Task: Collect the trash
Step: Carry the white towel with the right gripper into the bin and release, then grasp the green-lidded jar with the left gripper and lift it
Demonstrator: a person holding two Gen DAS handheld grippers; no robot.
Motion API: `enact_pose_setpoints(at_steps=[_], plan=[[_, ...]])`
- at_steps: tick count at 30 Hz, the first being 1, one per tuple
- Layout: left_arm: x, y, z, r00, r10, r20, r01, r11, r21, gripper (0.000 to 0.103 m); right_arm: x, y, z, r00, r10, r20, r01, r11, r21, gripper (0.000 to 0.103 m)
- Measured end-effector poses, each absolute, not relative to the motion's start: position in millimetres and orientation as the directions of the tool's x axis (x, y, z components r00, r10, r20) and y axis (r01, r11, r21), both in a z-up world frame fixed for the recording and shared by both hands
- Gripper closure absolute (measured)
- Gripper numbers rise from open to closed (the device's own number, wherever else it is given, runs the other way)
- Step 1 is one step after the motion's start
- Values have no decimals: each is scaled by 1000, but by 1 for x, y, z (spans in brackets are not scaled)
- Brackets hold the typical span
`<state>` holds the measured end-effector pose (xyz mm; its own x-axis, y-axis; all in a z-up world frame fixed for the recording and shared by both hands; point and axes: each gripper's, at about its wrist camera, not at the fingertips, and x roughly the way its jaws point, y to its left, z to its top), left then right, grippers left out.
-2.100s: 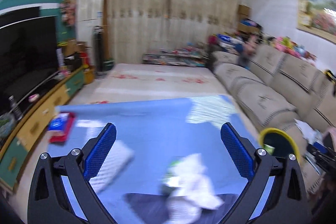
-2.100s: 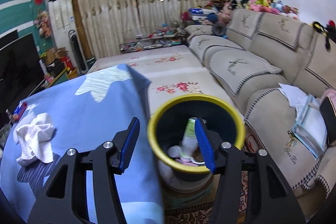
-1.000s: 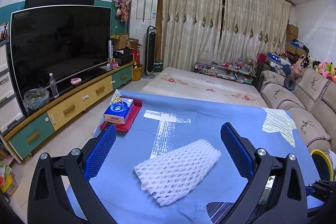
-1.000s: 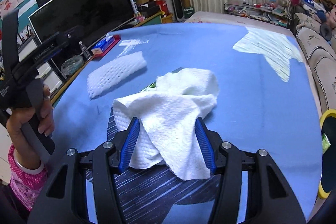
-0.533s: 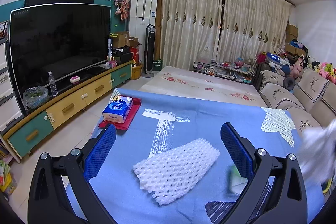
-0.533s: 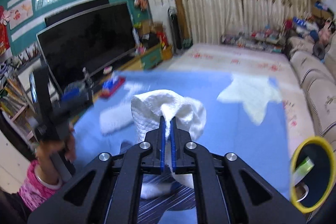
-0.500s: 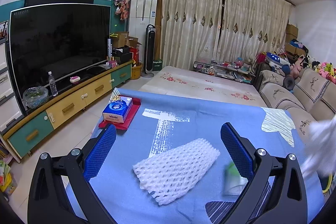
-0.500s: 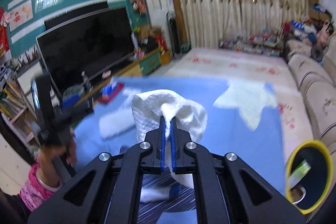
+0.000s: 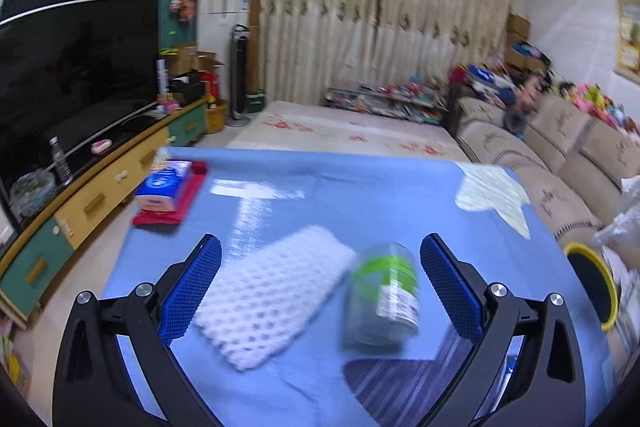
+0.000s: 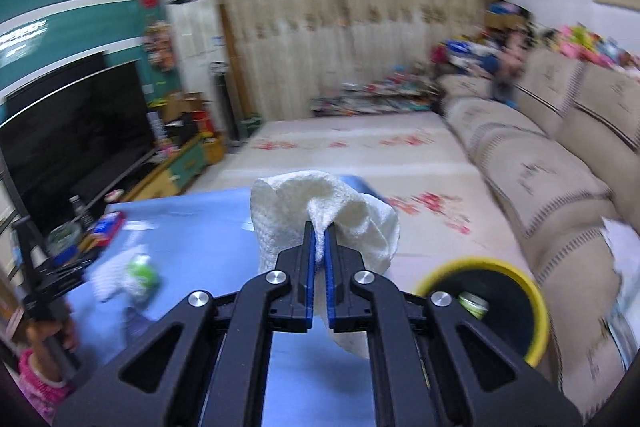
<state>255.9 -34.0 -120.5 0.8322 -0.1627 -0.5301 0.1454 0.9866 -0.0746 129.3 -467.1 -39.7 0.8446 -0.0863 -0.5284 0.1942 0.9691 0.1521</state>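
My right gripper [image 10: 319,231] is shut on a crumpled white paper towel [image 10: 292,203] and holds it in the air above the blue table [image 10: 192,215], left of the yellow-rimmed trash bin [image 10: 536,307]. My left gripper [image 9: 320,267] is open over the table. Between its fingers lie a white foam net sleeve [image 9: 272,295] and a clear plastic cup with a green band [image 9: 382,291], lying on its side. The bin [image 9: 588,287] also shows at the right edge of the left wrist view, with trash inside it in the right wrist view.
A tissue pack on a red tray [image 9: 168,191] sits at the table's far left corner. A beige sofa [image 10: 540,179] runs along the right. A TV and low cabinet [image 9: 80,131] stand on the left. A dark striped mat [image 9: 404,383] lies near the table's front.
My right gripper closed on the paper towel, lifted it and swung right toward the bin. That uncovered the clear cup. My left gripper turned slightly right and stayed open.
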Motion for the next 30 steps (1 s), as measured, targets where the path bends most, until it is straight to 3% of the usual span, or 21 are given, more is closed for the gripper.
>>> enact_pose_setpoints(at_steps=[7,8,11,12,25,27,30], plan=[[258,-65,-138,774,-222,-593,234,971,-57,5,131,-546,-103,719,-237,-654,418,898,134,97],[259,-68,-140,768,-222,-601,239,970,-52,5,134,-555,-115,691,-258,-675,449,886,121,93],[262,-73,-145,754,-219,-619,245,969,-45,5,137,-567,-136,646,-298,-702,501,860,97,63],[263,-74,-146,750,-219,-624,246,968,-44,5,136,-569,-141,639,-303,-707,509,856,93,62],[283,-85,-167,685,-183,-705,238,971,-21,5,141,-539,-155,664,-227,-712,437,891,124,61],[285,-86,-169,680,-168,-714,229,973,-11,9,142,-538,-156,665,-219,-714,431,893,128,61],[292,-87,-175,659,-155,-736,219,976,-8,23,141,-538,-159,668,-208,-714,426,894,138,61]])
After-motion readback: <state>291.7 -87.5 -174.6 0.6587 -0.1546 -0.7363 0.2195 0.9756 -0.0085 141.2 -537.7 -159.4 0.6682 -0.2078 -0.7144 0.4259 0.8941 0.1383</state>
